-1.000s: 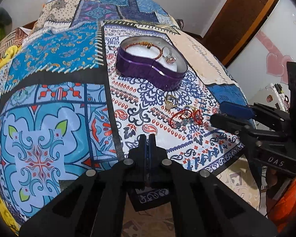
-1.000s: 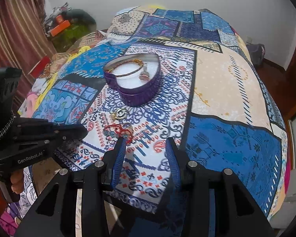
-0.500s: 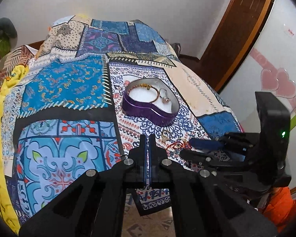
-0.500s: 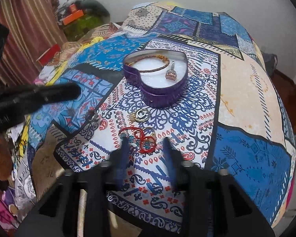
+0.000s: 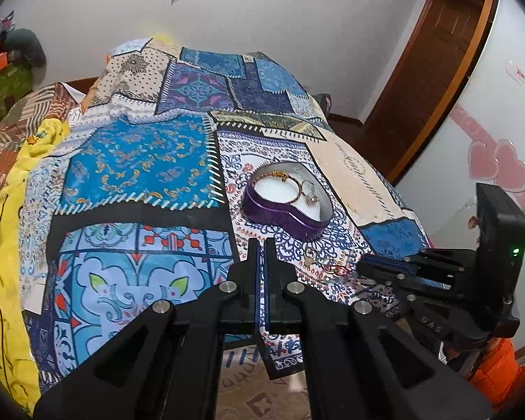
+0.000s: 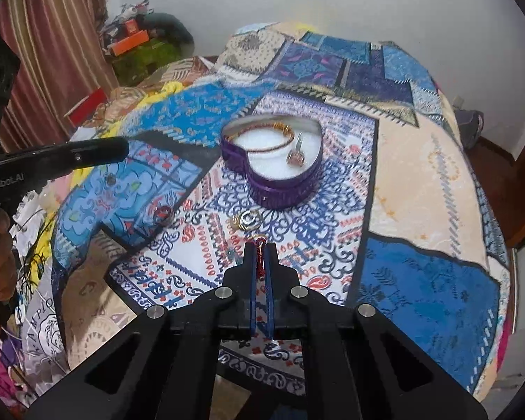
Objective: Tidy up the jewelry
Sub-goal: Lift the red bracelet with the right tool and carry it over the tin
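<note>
A purple heart-shaped tin sits on the patterned bedspread with a gold bangle and a stone ring inside on white padding. My right gripper is shut on red wire jewelry, just in front of the tin; the jewelry also shows in the left wrist view. A gold piece lies between the gripper and the tin. A small red ring-like piece lies to the left. My left gripper is shut and empty, held back above the bed's near edge.
The patchwork bedspread covers the bed. A yellow cloth lies along the left side. Clutter and an orange box sit by a striped curtain. A wooden door stands at the right.
My right gripper moved onto the red wire jewelry and shut on it. My left gripper pulled back and up, staying shut.
</note>
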`<state>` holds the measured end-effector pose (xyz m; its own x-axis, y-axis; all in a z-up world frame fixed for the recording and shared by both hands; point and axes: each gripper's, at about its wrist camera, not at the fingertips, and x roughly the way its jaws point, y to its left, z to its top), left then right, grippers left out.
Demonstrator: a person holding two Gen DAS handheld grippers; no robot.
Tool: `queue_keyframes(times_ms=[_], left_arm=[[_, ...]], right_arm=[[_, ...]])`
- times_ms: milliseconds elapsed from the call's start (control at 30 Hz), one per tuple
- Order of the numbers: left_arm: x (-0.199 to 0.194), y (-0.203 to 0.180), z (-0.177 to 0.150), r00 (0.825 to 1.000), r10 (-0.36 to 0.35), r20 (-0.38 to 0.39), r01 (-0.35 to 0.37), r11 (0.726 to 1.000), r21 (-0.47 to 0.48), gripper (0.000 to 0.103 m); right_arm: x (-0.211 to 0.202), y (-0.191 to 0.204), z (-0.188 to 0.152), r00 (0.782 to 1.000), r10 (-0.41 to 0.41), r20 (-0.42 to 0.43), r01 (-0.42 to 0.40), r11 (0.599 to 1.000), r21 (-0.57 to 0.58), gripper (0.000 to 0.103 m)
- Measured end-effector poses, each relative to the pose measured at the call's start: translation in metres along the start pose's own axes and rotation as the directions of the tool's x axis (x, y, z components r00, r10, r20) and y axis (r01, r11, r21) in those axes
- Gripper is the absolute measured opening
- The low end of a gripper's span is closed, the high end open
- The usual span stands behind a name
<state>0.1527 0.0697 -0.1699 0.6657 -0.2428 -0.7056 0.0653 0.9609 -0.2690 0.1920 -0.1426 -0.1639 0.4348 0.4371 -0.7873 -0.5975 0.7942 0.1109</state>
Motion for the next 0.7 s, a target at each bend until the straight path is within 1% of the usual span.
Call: queue_keyframes(times_ms=[67, 200, 367, 533, 700], left_arm=[[-0.003, 0.002, -0.001, 1.0, 0.013, 0.004, -0.013, 1.0, -0.001, 0.0], [-0.006, 0.006, -0.003, 1.0, 0.005, 0.001, -0.005, 1.0, -0.017, 0.0], [-0.008, 0.004, -0.002, 1.0, 0.001, 0.012, -0.001, 1.0, -0.008, 0.0], [-0.007, 0.0, 0.007, 1.0, -0.007, 0.031, 0.007, 1.0, 0.006, 0.0], [-0.006, -0.007, 0.023, 0.998, -0.02, 0.065, 0.018, 0.999, 0.033, 0.0]], right_arm=[[-0.006, -0.001, 0.002, 1.0, -0.007, 0.017, 0.007, 1.0, 0.0, 0.004], [-0.015, -0.003, 0.005, 0.999, -0.019, 0.042, 0.019, 1.0, 0.008, 0.004], [-0.029, -0.004, 0.013, 0.996, -0.034, 0.085, 0.033, 0.999, 0.012, 0.004], [-0.041, -0.006, 0.024, 0.991, -0.045, 0.129, 0.044, 0.999, 0.015, 0.004], [-0.045, -0.009, 0.039, 0.984, -0.053, 0.168, 0.051, 0.999, 0.016, 0.004]])
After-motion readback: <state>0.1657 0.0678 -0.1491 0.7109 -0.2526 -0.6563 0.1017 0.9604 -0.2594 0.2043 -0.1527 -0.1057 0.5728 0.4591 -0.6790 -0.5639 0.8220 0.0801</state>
